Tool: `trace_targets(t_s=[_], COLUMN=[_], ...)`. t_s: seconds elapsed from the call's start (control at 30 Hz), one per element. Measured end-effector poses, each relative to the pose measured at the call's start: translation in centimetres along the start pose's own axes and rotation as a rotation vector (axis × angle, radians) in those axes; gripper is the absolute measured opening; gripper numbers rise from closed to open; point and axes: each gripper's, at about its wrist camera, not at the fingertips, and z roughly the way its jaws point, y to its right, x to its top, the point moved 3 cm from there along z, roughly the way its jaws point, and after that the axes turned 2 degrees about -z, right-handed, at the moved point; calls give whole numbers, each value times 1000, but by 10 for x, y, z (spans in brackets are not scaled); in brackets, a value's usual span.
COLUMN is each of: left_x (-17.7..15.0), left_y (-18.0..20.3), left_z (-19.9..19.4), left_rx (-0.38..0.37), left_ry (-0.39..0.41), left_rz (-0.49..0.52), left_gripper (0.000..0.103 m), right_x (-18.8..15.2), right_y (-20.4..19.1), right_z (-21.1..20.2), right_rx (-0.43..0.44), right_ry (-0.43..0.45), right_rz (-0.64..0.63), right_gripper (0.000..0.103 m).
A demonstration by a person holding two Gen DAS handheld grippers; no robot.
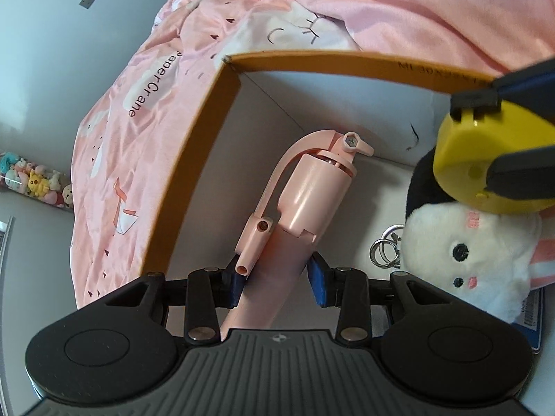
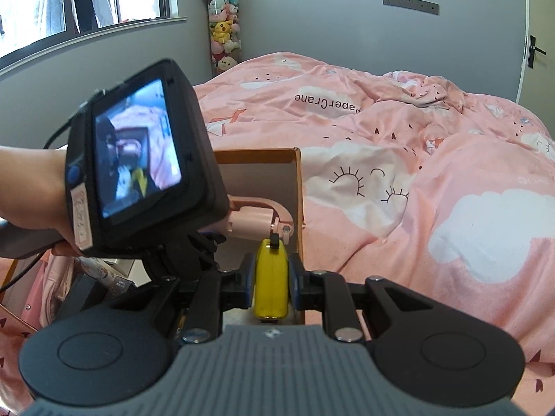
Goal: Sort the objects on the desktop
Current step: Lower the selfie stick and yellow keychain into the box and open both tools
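Pink bedding [image 1: 145, 159] lies round a box [image 1: 194, 173] where two grippers hold things.

On the left, the left gripper [image 1: 277, 279] has its fingers closed on a pink toy [image 1: 312, 194] reaching into the box. To the right, the right gripper [image 2: 271, 277] pinches a yellow thing [image 2: 271, 277] over a plush [image 1: 461, 256]. The grippers are close and could bump, and the yellow thing might then slip out.

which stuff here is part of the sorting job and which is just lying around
Part of the job:
- pink fire-extinguisher toy, between the left gripper pads
- yellow object, clamped in the right gripper
- plush keychain, in the box
- cardboard box

Just lying about:
- pink duvet
- tube of plush toys by the wall
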Motion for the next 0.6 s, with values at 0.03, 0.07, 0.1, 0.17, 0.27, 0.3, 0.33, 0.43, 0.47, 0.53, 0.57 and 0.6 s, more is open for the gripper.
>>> trace_targets(t_s=[0.03,0.07,0.1,0.17,0.27,0.3,0.33,0.43,0.47,0.53,0.57,0.6], left_x=[-1,-1,-2,-4,-7,-8,-9,-10,-10,-11,-11,-12], left_y=[1,2,2,3,2,2,2,-1,-2,-6,-8,-11], left_z=[2,4,7,9,10,9,9,6,4,-1,-4,-7], left_rx=[0,-3,-11,-34,-53,-54,-55,-58,-56,-52,-52,-57], left_ry=[-7,-15,-25,-48,-70,-75,-78,-81,-78,-69,-66,-64], left_rz=[3,5,5,1,0,0,-1,-2,-2,-4,-8,-14], left_gripper=[44,44,44,45,45,45,47,52,55,57,58,59], right_x=[0,0,0,0,0,0,0,-1,-1,-1,-1,-2], right_y=[0,0,0,0,-1,-2,-2,-3,-3,-4,-4,-4], right_z=[0,0,0,0,2,3,3,3,3,3,3,3], right_rx=[-1,-2,-4,-6,-12,-14,-15,-19,-21,-24,-25,-27], right_ry=[0,-1,-1,-2,-4,-4,-5,-5,-5,-4,-4,-3], right_rz=[-1,-1,-1,1,-2,-3,-3,-2,-2,-3,-2,-2], right_gripper=[21,21,21,21,21,21,21,21,21,21,21,21])
